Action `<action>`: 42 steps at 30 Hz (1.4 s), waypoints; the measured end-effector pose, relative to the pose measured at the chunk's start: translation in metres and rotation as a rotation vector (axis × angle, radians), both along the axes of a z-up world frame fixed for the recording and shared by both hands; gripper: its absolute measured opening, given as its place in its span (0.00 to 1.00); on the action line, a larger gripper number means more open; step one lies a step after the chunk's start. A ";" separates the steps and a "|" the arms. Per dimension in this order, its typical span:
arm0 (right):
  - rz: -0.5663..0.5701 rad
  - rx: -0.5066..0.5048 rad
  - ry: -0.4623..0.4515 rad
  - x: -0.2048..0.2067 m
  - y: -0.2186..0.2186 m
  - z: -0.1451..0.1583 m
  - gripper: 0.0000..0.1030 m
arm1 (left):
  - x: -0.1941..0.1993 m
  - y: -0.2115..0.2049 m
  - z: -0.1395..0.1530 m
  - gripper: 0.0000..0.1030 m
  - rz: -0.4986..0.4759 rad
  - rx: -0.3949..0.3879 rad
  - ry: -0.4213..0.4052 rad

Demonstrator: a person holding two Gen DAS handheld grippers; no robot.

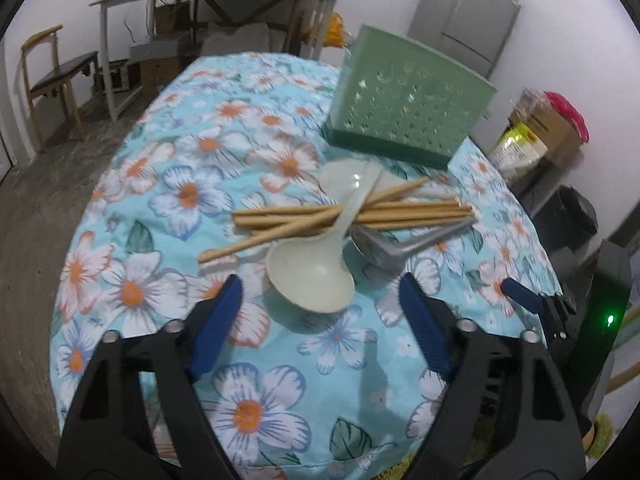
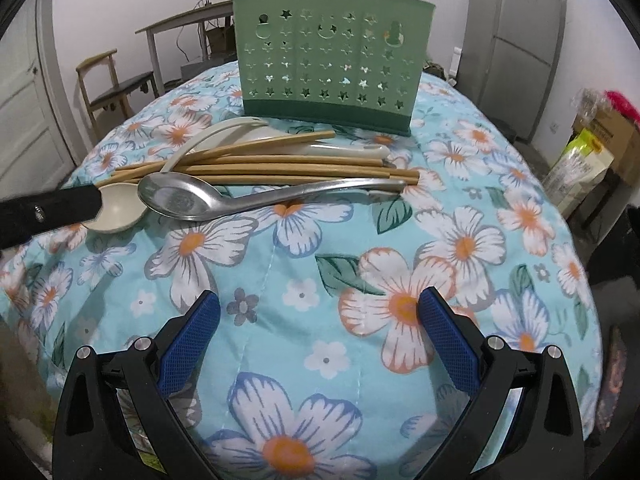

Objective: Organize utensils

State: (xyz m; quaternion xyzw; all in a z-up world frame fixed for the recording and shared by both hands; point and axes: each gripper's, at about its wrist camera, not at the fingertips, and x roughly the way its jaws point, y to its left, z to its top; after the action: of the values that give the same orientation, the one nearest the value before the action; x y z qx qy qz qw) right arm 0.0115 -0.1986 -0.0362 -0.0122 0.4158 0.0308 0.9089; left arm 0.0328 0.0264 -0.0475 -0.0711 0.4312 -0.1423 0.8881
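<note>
a round table draped in a light blue floral cloth (image 2: 304, 256) fills both views. on it, in the middle of the right wrist frame, lies a heap of utensils: wooden chopsticks (image 2: 264, 170), a metal spoon (image 2: 180, 200) in front of them, and pale plastic spoons (image 1: 310, 276) across them. a green perforated utensil holder (image 2: 332, 56) stands upright just behind the heap. the left gripper (image 1: 322, 292) hangs with its jaws apart around the bowl of the nearest pale spoon, not pressing it. the right gripper (image 2: 320, 306) is wide apart over bare cloth. upper left: a wooden chair (image 2: 114, 84) and a side table (image 1: 216, 0); upper right: a grey fridge (image 2: 516, 40).
</note>
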 end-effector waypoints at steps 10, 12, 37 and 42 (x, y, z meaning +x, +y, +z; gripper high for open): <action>0.008 0.035 -0.008 0.002 -0.003 -0.003 0.94 | 0.018 0.027 -0.025 0.38 0.070 -0.201 0.149; 0.009 0.037 -0.009 0.001 -0.003 -0.003 0.94 | 0.021 0.031 -0.029 0.34 0.088 -0.228 0.162; 0.001 0.021 -0.056 -0.006 -0.001 0.002 0.94 | 0.011 0.059 0.015 0.03 0.276 -0.264 -0.050; 0.075 -0.052 -0.166 -0.019 0.021 0.023 0.86 | 0.007 0.071 0.030 0.03 0.306 -0.279 -0.113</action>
State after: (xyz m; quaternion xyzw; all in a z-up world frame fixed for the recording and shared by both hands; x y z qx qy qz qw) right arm -0.0071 -0.1772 -0.0129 -0.0539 0.3392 0.0528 0.9377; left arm 0.0401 0.0970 -0.0177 -0.2500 0.3410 -0.0679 0.9037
